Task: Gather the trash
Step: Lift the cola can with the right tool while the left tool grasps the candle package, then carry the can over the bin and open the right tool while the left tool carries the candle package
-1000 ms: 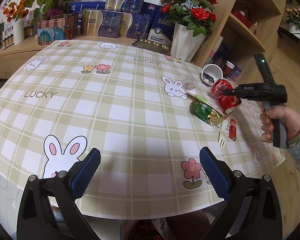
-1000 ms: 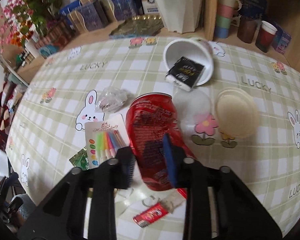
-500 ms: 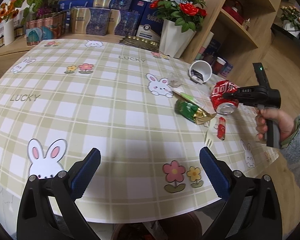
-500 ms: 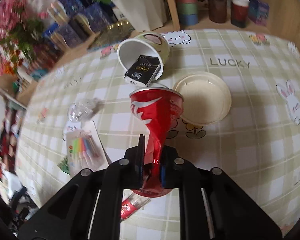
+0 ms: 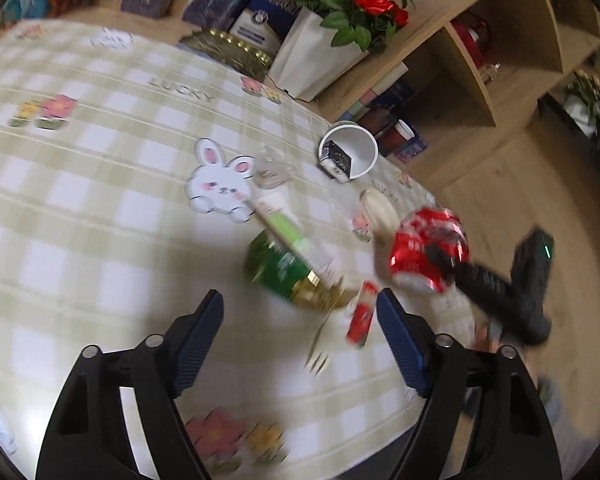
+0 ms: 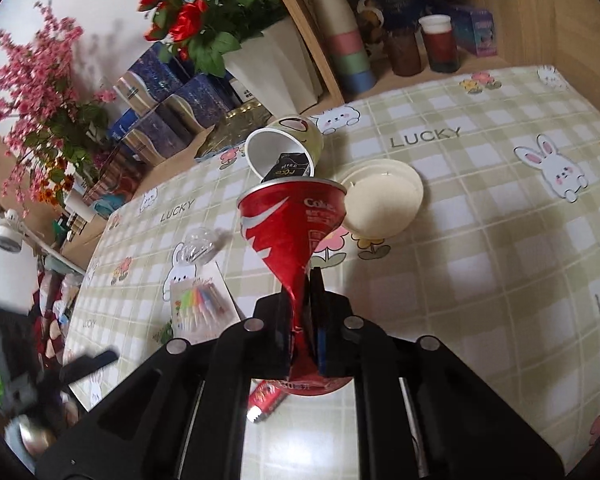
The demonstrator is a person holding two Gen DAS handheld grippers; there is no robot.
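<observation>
- right gripper point(image 6: 303, 308) clamped tight on the crushed red can point(image 6: 292, 220), squashed flat between its pads
- left gripper point(image 5: 300, 316) closing, nothing gripped; green wrapper point(image 5: 288, 272) just ahead of it

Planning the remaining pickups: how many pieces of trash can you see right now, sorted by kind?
Cans: 1, can, crushed in the right tongs
Cups: 1, cup, tipped over
Small boxes: 1, black box inside the cup
Lids: 1, lid
Wrappers or packets: 4, green, red, clear, candle pack
Forks: 1, fork
Total: 9
</observation>
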